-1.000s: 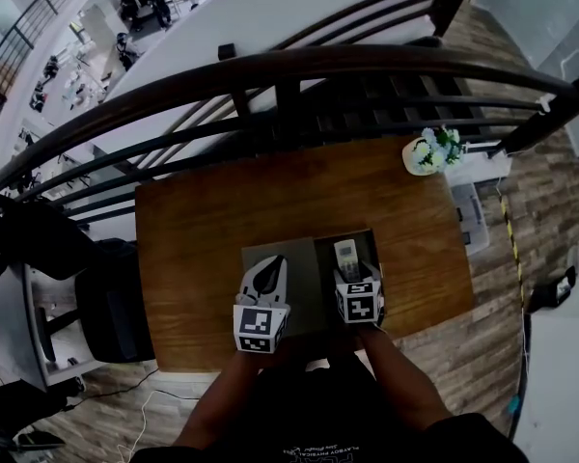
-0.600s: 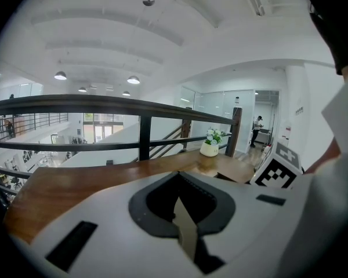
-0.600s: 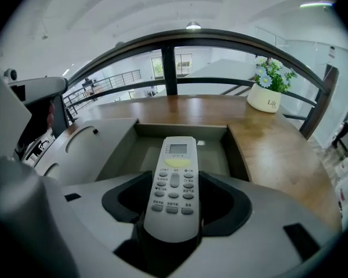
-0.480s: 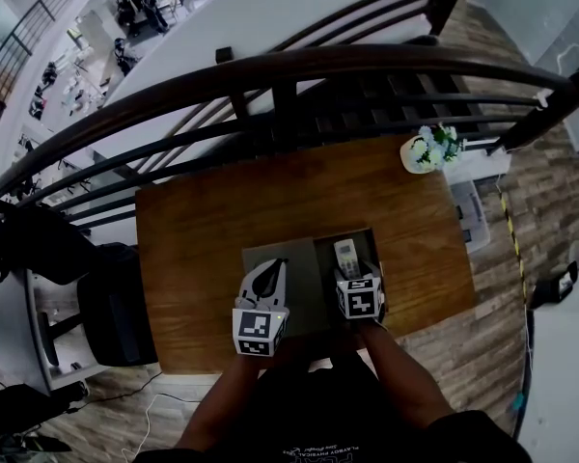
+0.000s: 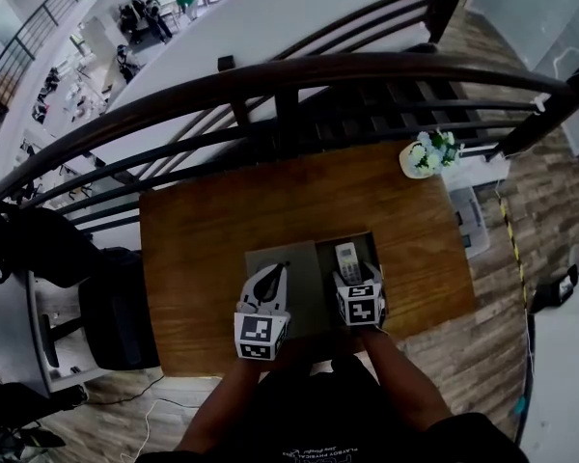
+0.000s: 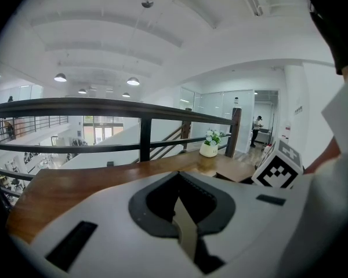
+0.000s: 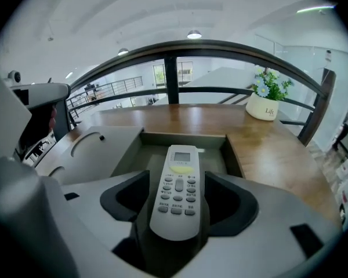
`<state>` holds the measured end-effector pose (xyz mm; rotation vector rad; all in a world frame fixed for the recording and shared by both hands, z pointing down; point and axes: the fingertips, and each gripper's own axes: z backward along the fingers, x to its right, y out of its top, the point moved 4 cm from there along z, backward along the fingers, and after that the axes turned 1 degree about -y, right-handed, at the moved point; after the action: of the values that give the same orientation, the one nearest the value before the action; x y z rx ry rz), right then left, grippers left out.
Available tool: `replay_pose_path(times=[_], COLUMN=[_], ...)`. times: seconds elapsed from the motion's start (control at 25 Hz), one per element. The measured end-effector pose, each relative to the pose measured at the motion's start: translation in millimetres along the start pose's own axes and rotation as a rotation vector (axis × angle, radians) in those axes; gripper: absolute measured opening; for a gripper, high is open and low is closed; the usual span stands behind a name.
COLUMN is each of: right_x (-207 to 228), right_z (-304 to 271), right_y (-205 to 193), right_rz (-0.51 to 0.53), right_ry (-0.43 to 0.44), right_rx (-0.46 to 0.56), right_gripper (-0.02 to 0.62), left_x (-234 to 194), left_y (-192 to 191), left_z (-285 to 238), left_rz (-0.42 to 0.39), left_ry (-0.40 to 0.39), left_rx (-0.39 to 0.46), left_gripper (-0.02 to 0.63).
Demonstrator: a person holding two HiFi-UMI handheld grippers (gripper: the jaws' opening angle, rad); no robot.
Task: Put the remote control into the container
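Right gripper (image 7: 178, 213) fingers clamp the remote control (image 7: 178, 172) over the container's (image 7: 182, 139) open compartment on the tabletop (image 5: 203, 230), left gripper (image 6: 182, 216) fingers closed empty; lowering and release apparently not yet done.

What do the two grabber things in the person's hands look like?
The left gripper and the right gripper are both light grey, smooth and rounded, with dark pads inside the jaws. Each carries a white cube printed with black square markers. No cables show. The person wears a dark top.
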<state>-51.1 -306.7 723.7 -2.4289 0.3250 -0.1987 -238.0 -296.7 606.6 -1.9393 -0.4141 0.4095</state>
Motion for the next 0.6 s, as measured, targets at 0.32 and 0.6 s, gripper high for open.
replay_pose_path(times=[0.32, 0.6], right_x=[-13.7, -41.7], right_z=[53.9, 116.8], right_y=[45.5, 84.5], right_rz=[0.024, 0.096], right_ry=[0.031, 0.049], right_rx=[0.171, 0.406], right_gripper=[0.273, 0.272], left_x=[11.3, 15.6], left_y=[12.2, 42.5], left_z=[8.0, 31.5], left_rz=[-0.004, -0.017], left_ry=[-0.038, -0.064], left_rx=[0.021, 0.107], left_gripper=[0.006, 0.006])
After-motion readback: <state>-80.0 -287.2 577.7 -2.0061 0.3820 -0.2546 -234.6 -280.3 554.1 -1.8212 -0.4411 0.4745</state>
